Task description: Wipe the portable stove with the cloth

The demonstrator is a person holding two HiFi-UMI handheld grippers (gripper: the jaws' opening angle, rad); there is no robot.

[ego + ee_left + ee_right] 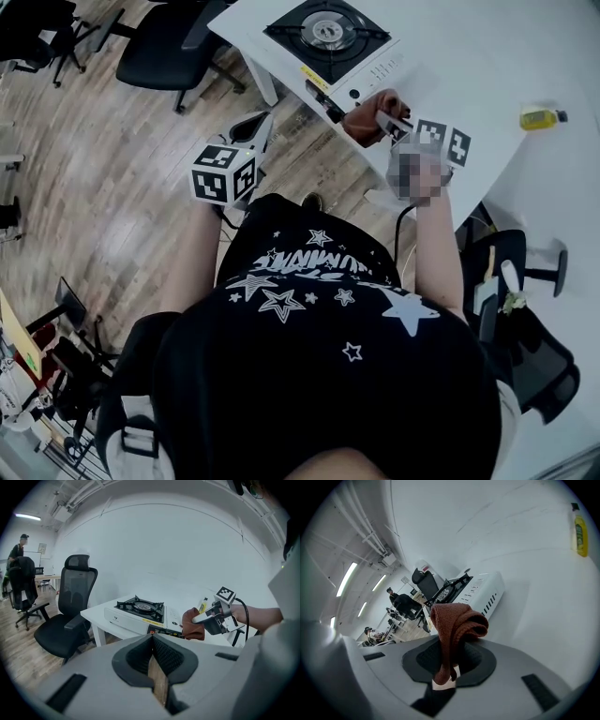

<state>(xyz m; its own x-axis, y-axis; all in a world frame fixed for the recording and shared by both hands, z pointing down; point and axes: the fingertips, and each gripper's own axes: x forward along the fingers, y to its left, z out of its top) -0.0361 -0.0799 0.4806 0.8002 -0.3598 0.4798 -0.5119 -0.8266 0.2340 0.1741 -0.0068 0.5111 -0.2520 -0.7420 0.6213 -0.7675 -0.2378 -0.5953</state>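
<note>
Right gripper (444, 670) clamped on a rust-brown knitted cloth (457, 625), at the stove's near corner.
Near left: left gripper (255, 126) off the table over the wood floor (103, 178), jaws pressed together, nothing between. Cloth bunch just beside the near end of the white portable gas stove with a black burner top (330, 37) on the white table (469, 56); contact unclear. Right: small yellow bottle (541, 117).
</note>
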